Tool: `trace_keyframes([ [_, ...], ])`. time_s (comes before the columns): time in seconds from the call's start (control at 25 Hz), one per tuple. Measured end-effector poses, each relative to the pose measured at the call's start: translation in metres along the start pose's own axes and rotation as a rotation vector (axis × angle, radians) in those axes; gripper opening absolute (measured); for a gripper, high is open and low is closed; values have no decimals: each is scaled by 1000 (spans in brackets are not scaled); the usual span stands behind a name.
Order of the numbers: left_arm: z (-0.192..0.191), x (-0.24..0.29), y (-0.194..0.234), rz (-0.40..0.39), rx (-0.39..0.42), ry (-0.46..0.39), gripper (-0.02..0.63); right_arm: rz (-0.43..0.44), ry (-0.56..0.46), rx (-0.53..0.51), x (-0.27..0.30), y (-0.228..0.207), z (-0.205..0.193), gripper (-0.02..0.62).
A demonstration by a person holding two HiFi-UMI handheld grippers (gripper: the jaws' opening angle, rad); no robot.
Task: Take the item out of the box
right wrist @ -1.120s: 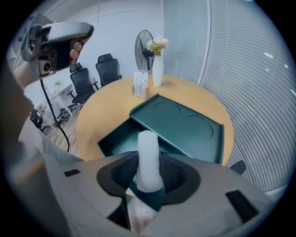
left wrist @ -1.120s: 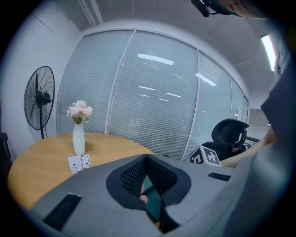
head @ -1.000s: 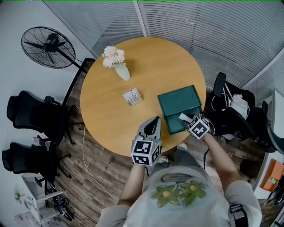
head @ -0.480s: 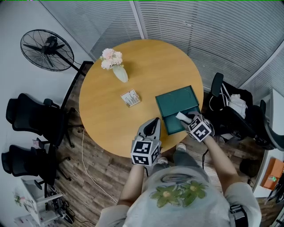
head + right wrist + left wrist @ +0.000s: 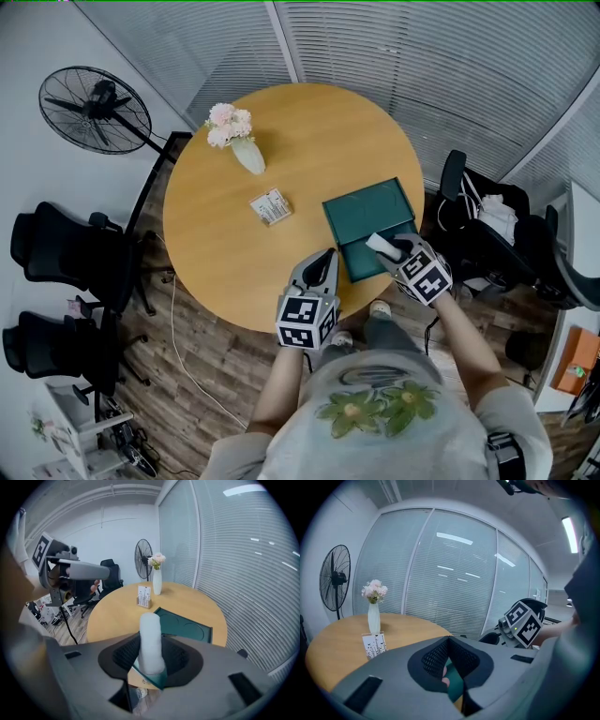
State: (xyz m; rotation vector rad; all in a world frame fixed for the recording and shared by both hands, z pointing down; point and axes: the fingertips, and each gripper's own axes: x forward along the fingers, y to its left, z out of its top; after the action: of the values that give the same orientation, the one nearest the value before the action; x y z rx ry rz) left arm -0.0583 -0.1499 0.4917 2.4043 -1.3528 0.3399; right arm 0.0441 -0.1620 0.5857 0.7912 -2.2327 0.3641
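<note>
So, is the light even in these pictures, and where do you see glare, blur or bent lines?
Head view: even light, sharp all over. Left gripper view: dark round border; the glass wall looks curved and mirrors the ceiling lights as bright streaks. Right gripper view: same dark border; the white item close to the lens looks slightly out of focus.

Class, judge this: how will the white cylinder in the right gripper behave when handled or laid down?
The white cylinder looks round, so laid sideways on the table it would probably roll. It juts from the right gripper without sagging, so it seems stiff. Narrow for its length, it might tip if stood upright.
</note>
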Motion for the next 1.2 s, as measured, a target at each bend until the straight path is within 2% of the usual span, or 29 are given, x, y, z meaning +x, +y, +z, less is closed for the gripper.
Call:
trace_keyframes([
  [0.48, -5, 4, -16, -32, 11, 9, 2, -57, -135, 8, -40, 3, 25, 150],
  [1.2, -3, 3, -46, -86, 10, 5, 2, -84, -324, 103, -91, 19, 51, 145],
])
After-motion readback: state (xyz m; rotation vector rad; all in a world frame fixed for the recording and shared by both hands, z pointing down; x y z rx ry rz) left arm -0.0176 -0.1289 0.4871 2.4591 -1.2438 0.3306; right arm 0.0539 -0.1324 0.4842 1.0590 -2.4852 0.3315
